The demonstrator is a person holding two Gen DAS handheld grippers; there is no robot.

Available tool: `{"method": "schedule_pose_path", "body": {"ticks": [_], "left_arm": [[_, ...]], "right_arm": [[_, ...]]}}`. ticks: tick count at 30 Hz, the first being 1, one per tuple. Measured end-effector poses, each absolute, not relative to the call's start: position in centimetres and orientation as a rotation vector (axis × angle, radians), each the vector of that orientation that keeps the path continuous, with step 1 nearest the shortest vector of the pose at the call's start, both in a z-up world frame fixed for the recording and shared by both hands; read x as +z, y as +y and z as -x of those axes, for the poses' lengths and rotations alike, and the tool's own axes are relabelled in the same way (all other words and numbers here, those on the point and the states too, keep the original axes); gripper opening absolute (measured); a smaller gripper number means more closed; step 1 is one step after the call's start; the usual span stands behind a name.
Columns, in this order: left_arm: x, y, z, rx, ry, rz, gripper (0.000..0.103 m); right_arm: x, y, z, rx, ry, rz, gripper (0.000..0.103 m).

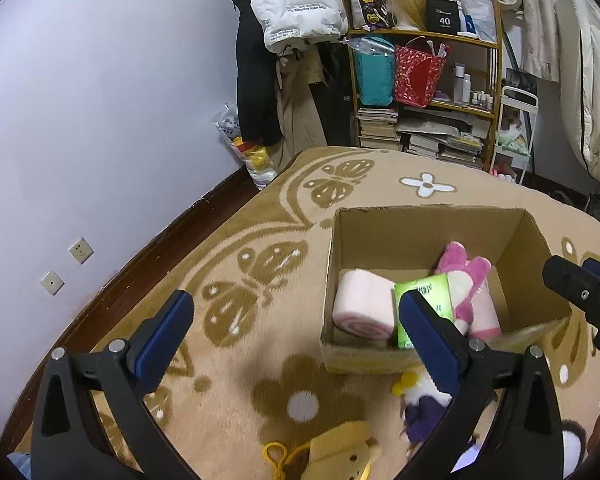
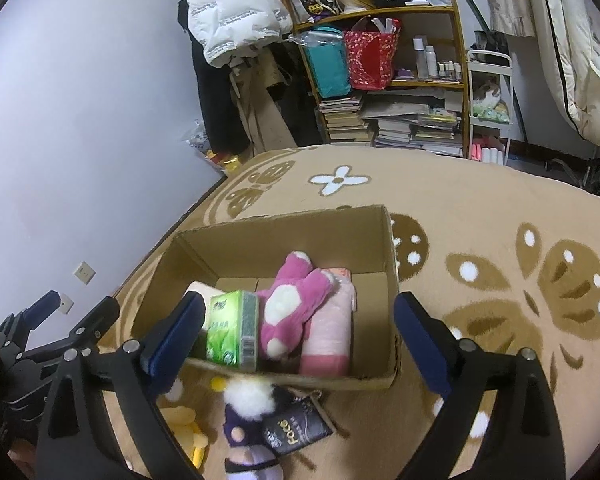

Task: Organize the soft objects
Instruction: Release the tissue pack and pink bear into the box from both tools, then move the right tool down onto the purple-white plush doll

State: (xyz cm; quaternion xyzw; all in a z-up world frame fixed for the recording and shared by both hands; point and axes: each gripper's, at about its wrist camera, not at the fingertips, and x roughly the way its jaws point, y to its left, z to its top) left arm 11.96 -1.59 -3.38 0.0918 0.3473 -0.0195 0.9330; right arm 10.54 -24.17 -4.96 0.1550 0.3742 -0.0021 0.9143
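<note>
Tissue pack (image 2: 294, 428) shows only from right wrist.

Purple doll (image 1: 420, 412) half hidden behind the left gripper's arm, blurry too. Yellow toy (image 1: 340, 450) cut off at the bottom edge. Green tissue pack (image 1: 424, 304) partly covered by a blue finger pad. Pink roll (image 2: 328, 328) tucked under the pink plush toy (image 2: 288, 308), only part showing. Black packet (image 2: 294, 432) half under the doll, letters too blurry to read well. Little bottles (image 2: 448, 68) on the shelf too small to tell apart.
</note>
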Motion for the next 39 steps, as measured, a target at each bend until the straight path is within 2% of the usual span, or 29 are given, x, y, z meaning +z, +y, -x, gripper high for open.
{"method": "schedule_pose_path", "body": {"ticks": [12, 22, 39], "left_arm": [[-3.1, -1.1, -9.4, -0.03, 0.73, -0.229, 0.102], [-4.9, -0.3, -8.1, -0.046, 0.829, -0.219, 0.102], [-8.7, -1.7, -7.0, -0.053, 0.962, -0.298, 0.102]], "right_arm": [[-3.9, -22.7, -7.3, 0.018, 0.768, -0.295, 0.099], [-4.9, -21.9, -5.7, 0.049, 0.8, -0.33, 0.099], [-8.8, -20.7, -5.2, 0.118, 0.935, -0.39, 0.071]]}}
